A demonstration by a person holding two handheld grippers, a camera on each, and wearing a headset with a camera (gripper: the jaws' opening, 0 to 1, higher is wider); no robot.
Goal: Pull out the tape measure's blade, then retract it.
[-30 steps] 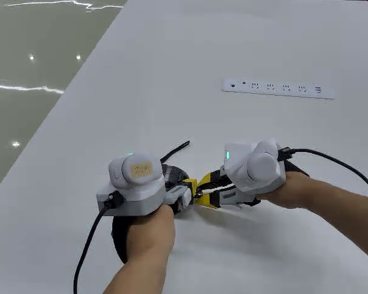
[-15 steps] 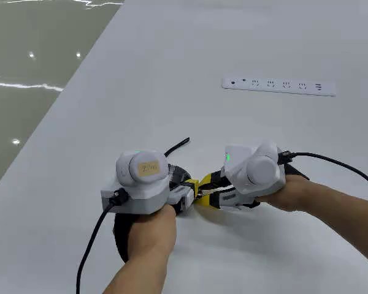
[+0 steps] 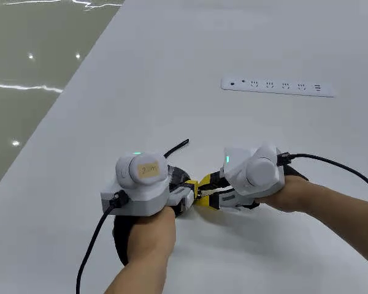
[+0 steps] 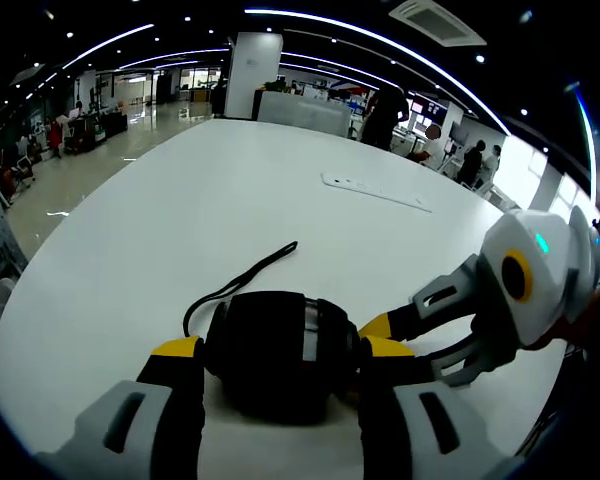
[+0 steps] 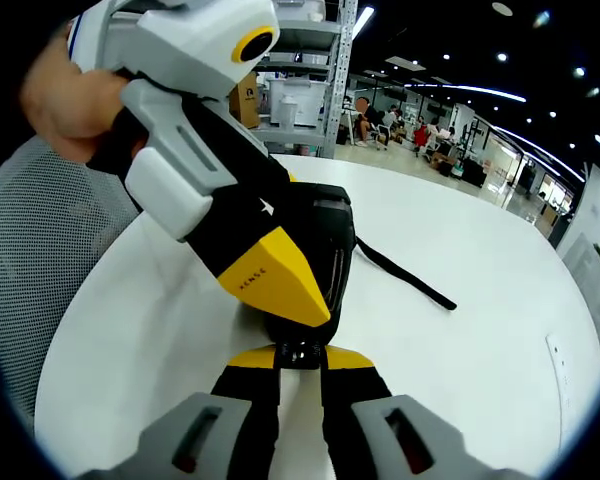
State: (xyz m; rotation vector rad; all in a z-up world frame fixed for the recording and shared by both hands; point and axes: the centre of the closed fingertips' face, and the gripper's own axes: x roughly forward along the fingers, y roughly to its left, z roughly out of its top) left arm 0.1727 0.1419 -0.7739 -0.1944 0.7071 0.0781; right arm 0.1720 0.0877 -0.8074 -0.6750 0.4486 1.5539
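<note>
A black tape measure (image 3: 175, 175) lies on the white table, its black strap (image 3: 176, 147) trailing away from me. My left gripper (image 3: 190, 190) is shut on its case: in the left gripper view the yellow-tipped jaws press both sides of the tape measure (image 4: 270, 330). From the right, my right gripper (image 3: 203, 195) meets it. In the right gripper view its jaws stand nearly together on the small blade tip (image 5: 300, 352) at the case's (image 5: 325, 235) lower edge. A yellow finger (image 5: 270, 275) of the left gripper covers part of the case. No blade length shows.
A white power strip (image 3: 277, 87) lies farther back on the right of the table (image 3: 172, 73). The table's left edge runs diagonally beside a glossy floor (image 3: 24, 73). Cables trail from both grippers toward me. Shelves and people stand far behind.
Almost nothing. The left gripper has shifted slightly to the right and both stay closed at the tape measure. The blade has not visibly lengthened.
</note>
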